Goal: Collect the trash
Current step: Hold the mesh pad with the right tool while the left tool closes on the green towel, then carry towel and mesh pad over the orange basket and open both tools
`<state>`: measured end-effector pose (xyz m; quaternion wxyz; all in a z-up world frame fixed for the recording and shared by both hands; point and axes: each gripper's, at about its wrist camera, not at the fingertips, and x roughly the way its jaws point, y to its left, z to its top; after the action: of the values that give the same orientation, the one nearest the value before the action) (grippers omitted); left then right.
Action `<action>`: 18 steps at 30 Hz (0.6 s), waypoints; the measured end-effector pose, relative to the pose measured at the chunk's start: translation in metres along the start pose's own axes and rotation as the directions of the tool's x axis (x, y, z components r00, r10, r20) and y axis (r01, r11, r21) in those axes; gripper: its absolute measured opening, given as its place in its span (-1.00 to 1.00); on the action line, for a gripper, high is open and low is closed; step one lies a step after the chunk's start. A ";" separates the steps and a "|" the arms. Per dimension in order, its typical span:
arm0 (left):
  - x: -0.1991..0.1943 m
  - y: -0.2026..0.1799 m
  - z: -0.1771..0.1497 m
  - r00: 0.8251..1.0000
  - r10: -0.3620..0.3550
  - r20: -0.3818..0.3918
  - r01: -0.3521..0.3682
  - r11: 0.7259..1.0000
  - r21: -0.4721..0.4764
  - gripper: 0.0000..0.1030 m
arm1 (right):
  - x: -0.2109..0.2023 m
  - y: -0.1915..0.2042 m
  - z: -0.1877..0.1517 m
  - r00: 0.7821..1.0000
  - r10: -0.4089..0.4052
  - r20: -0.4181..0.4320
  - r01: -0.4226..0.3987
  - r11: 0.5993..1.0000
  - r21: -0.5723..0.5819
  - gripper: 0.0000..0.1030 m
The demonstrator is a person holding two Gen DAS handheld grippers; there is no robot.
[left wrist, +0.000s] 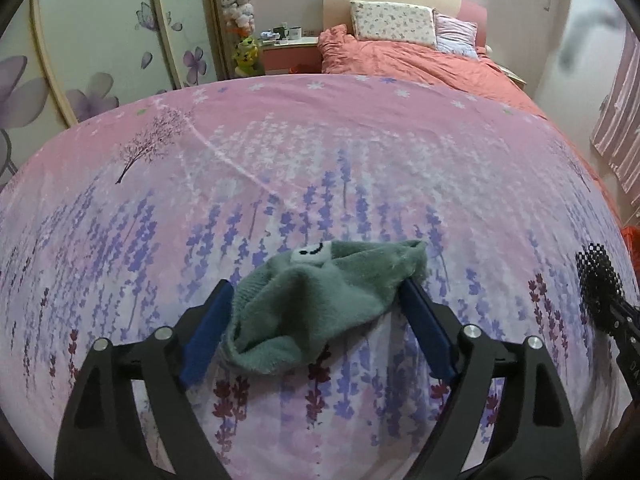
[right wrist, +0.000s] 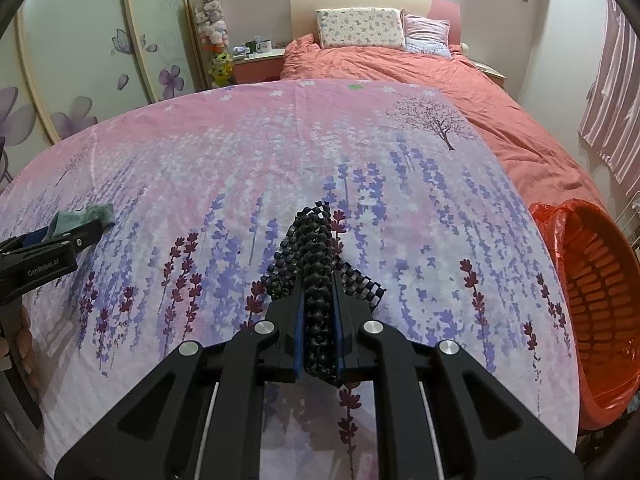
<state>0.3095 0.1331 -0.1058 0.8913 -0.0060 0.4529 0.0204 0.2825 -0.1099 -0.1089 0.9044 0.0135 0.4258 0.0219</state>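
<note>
While we look forward along the left gripper (left wrist: 316,300), we see its two blue-padded fingers (left wrist: 208,332) spread wide with a green sock (left wrist: 320,304) bunched between them. The sock lies on the lavender-print sheet (left wrist: 280,160), and its fabric touches the left finger's inner pad and reaches the tip of the right one; we cannot tell whether the fingers actually press it. A small white patch with a smiling face sits on the sock's far side. This gripper points across the sheet toward the headboard, low and nearly level with the surface.

At the right edge of the same view, the right gripper's load shows as a black mesh piece (left wrist: 598,280), well apart from the sock.

From the right wrist, we see the right gripper (right wrist: 318,280) with its fingers drawn together, clamped on the black mesh piece (right wrist: 316,264). The mesh is squeezed into a ridge between the blue pads and sticks out ahead of the tips, with loose flaps spilling to either side. This gripper also aims toward the pillows (right wrist: 360,28), just above the sheet (right wrist: 240,160).

To its right, beside the bed's edge, stands an orange basket (right wrist: 600,300) lined with a red plastic bag. Far left, the left gripper (right wrist: 86,230) and the sock (right wrist: 90,214) appear.
</note>
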 end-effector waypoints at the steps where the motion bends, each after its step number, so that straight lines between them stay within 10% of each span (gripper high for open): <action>1: 0.001 0.000 0.001 1.000 0.002 -0.003 -0.002 1.000 -0.001 0.70 | 0.000 0.000 0.000 1.000 -0.001 0.000 0.001 1.000 -0.001 -0.77; 15: 0.007 0.005 0.004 1.000 0.010 -0.023 -0.010 1.000 -0.019 0.93 | 0.000 0.000 0.001 1.000 -0.002 0.000 0.002 1.000 -0.003 -0.76; 18: 0.001 0.002 0.003 1.000 -0.011 0.005 0.011 1.000 0.002 0.48 | 0.000 0.000 0.001 1.000 -0.001 0.000 0.001 1.000 -0.003 -0.77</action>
<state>0.3127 0.1349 -0.1049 0.8926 -0.0077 0.4506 0.0152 0.2828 -0.1098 -0.1082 0.9044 0.0121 0.4259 0.0219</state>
